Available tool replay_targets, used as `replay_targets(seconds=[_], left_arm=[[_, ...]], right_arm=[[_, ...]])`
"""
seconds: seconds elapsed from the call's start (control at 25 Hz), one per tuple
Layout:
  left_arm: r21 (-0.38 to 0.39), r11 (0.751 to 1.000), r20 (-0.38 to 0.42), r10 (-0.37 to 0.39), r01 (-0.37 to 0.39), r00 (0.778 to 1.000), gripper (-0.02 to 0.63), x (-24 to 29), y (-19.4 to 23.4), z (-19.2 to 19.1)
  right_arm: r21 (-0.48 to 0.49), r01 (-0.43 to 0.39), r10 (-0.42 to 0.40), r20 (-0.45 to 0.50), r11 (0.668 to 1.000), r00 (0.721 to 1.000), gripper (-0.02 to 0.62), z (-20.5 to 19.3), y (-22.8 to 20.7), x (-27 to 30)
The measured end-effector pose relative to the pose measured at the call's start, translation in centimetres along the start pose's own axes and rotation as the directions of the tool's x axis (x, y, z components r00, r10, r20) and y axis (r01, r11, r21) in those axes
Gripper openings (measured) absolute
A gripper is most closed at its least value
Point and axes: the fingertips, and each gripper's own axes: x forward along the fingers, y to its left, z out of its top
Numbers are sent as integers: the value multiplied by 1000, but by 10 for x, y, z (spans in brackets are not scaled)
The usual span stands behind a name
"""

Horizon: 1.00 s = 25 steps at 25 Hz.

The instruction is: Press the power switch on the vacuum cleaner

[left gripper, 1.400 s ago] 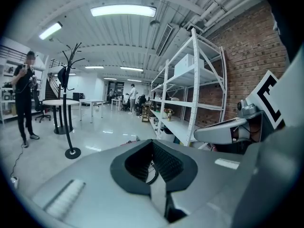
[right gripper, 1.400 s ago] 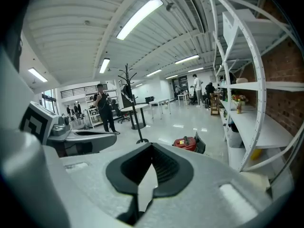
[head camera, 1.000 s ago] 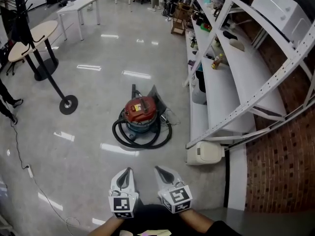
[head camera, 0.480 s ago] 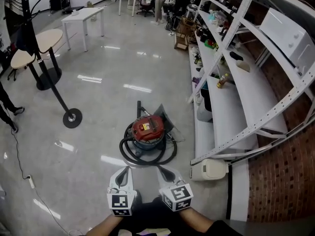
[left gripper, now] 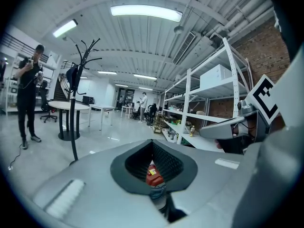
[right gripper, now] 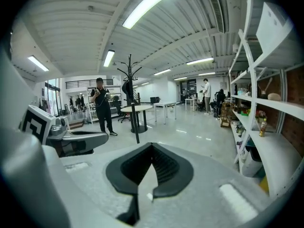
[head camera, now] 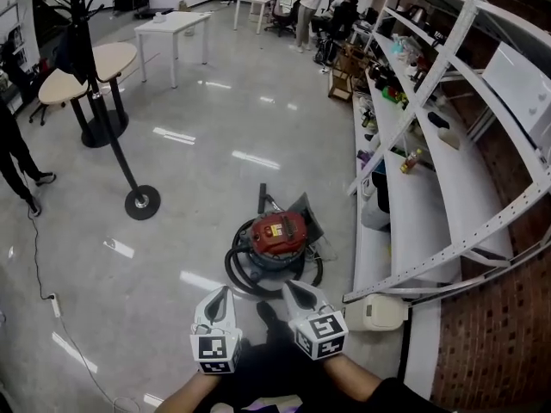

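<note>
Shelves (head camera: 413, 222) with bottles (head camera: 416, 157), perhaps; vacuum (head camera: 280, 231) nearby

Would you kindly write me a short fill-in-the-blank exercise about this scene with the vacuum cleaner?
The round vacuum cleaner on the glossy grey floor has a ___ lid.
The hose coiled around its base is ___.
In the head view, the white metal shelving stands to the vacuum's ___.
Missing words: red; black; right.

right gripper (right gripper: 151, 147) with jaws together, white shelving (right gripper: 275, 104) on its right.
</note>
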Motion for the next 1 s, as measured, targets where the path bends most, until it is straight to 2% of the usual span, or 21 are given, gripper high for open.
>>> replay_targets(seconds=[0.28,0.56,0.8,1.0], left_arm=[[-41,997,29,73,-72,997,17,17,26,5],[-39,991,16,125,-125,992,17,48,32,6],[-32,986,-10,164,-164,986,17,108,28,9],[-32,983,-66,177,-180,982,17,171,24,3]], right_arm=[[9,-49,49,-26,999,998,-8,12,-11,34],[8,-92,93,-46,996,995,-8,10,-34,63],[10,-104,105,-92,995,990,-8,-1,-86,99],[40,-117,123,-176,992,977,-8,-22,-134,147]])
